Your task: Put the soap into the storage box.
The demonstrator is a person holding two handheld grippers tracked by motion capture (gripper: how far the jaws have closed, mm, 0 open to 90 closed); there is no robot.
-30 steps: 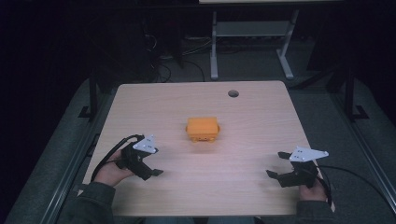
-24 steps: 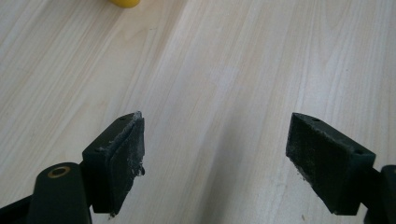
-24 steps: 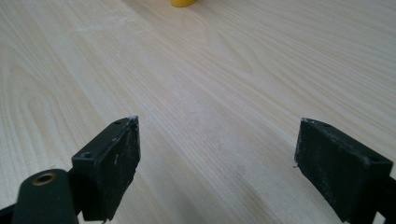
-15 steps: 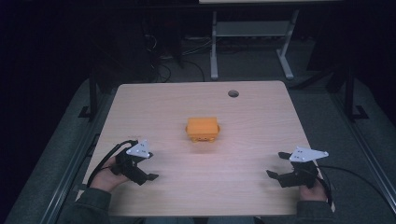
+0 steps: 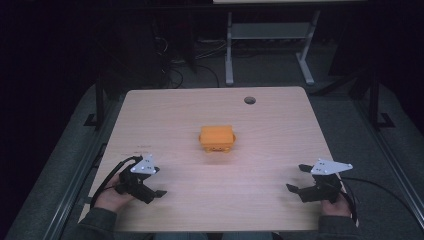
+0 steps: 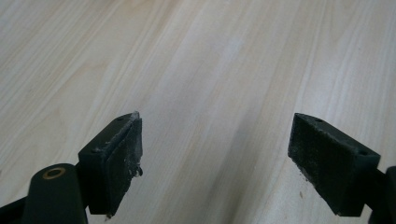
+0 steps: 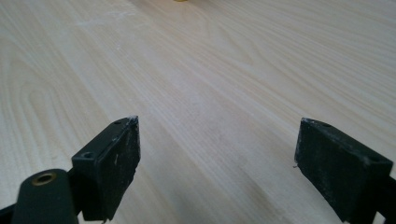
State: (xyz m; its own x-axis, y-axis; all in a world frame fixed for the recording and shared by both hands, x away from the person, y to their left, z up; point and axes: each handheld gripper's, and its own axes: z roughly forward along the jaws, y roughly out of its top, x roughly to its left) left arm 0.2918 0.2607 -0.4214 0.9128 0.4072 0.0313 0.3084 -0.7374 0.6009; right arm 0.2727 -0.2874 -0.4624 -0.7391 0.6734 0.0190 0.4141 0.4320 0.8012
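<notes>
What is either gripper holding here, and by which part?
Nothing. The left gripper and right gripper are both open over bare table, apart from the orange box.

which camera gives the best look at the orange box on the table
The high view: the whole orange box sits mid-table, clear of both tools. The right gripper view catches just a yellowish sliver at its top edge, probably the box. The left gripper view looks at bare wood between its jaws.
</notes>
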